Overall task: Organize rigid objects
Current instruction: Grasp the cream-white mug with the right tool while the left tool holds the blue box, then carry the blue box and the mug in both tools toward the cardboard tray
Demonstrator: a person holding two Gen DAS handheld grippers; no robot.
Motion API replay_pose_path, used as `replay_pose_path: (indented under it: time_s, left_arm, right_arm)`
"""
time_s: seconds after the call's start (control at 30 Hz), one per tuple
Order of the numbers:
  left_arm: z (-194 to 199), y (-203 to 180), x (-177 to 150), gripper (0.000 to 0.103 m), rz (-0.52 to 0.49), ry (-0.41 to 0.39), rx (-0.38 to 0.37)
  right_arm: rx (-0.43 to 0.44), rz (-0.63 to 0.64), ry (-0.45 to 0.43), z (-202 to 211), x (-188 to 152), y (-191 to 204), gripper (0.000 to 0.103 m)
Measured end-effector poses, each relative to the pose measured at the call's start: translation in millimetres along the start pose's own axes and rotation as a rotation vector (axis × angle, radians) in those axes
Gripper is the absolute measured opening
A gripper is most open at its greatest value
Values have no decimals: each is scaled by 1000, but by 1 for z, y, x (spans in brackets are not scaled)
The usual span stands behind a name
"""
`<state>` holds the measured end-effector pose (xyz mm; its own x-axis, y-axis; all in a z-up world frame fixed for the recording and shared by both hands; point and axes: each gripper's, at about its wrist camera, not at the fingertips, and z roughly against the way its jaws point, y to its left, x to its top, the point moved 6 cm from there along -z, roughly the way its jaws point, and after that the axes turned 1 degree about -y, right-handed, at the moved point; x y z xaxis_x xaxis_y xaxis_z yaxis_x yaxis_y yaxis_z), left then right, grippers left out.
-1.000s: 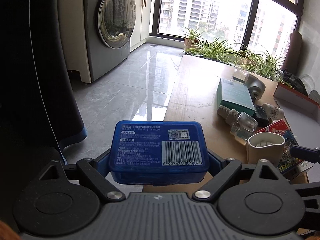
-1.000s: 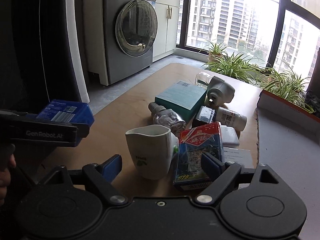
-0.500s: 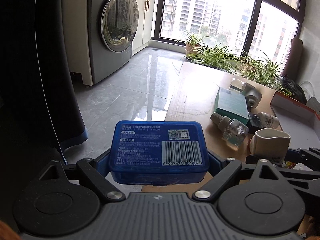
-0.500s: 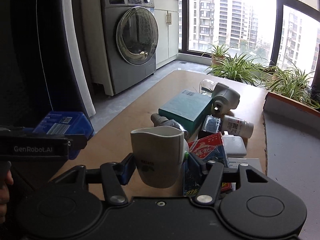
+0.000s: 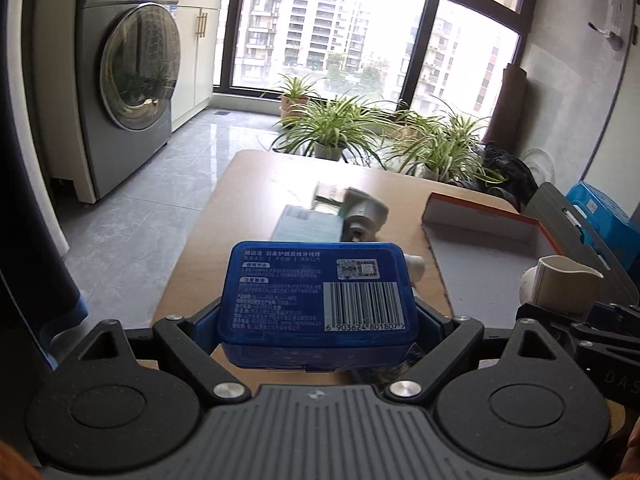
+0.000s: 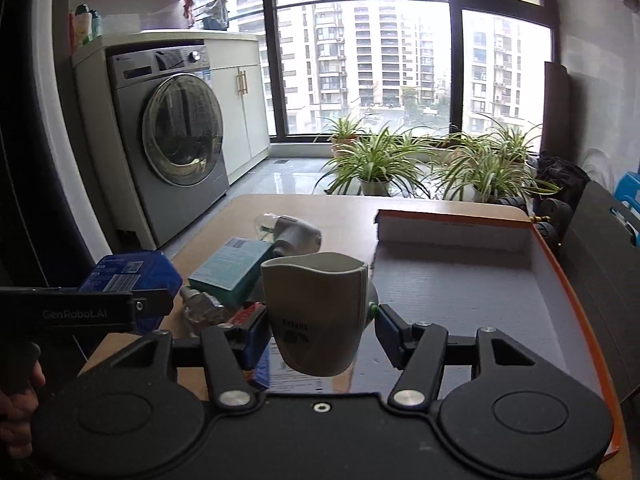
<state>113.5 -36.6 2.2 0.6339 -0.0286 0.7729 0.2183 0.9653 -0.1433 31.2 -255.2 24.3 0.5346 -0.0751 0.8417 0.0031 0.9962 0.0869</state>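
Blue box (image 5: 318,304) clamped between left gripper (image 5: 318,322) fingers above the surface (image 6: 344,210); right gripper (image 6: 320,334) pinches the cup (image 6: 318,308), apparently lifted toward the tray (image 6: 452,292).

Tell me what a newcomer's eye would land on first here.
First, the blue box with its barcode, clamped in the left tool above the table's near edge. Next, the white cup gripped upright in the right tool, beside the open orange-rimmed tray. Behind stand the washing machine and window plants.
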Motion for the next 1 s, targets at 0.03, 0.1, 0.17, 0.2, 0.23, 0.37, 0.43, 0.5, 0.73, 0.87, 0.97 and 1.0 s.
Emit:
replay_pose_path:
  time_s: [0.03, 0.1, 0.17, 0.2, 0.23, 0.37, 0.43, 0.5, 0.73, 0.87, 0.97, 1.0]
  left_arm:
    - [-4, -11, 3, 94, -16, 5, -21]
    - [-12, -31, 10, 94, -46, 11, -55]
    - [-19, -50, 16, 94, -66, 14, -90]
    - [-24, -59, 18, 94, -72, 11, -107]
    - [-28, -68, 21, 94, -75, 5, -124]
    - [-40, -94, 28, 94, -69, -17, -161]
    - [-43, -105, 27, 94, -83, -15, -166]
    - [-46, -112, 24, 94, -100, -10, -172]
    - [-56, -131, 19, 94, -130, 30, -169]
    - [-57, -140, 23, 94, -141, 33, -180]
    - [-57, -144, 26, 94, -146, 25, -183]
    - [-56, -146, 27, 94, -144, 24, -185]
  right_arm:
    - [-20, -17, -3, 2, 2, -11, 69]
    - [-66, -52, -6, 5, 6, -35, 69]
    - [-97, -86, -6, 8, 9, -56, 69]
    - [-109, -96, -8, 9, 11, -66, 69]
    - [-121, -100, -13, 10, 12, -75, 69]
    - [-142, -106, -4, 8, 17, -104, 69]
    - [-139, -112, -2, 7, 19, -115, 69]
    - [-140, -124, 6, 4, 19, -125, 69]
    - [-145, -143, 21, -8, 24, -140, 69]
    - [-155, -143, 23, -12, 30, -146, 69]
    - [-157, -135, 19, -14, 34, -148, 69]
    - [-156, -130, 18, -15, 35, -147, 69]
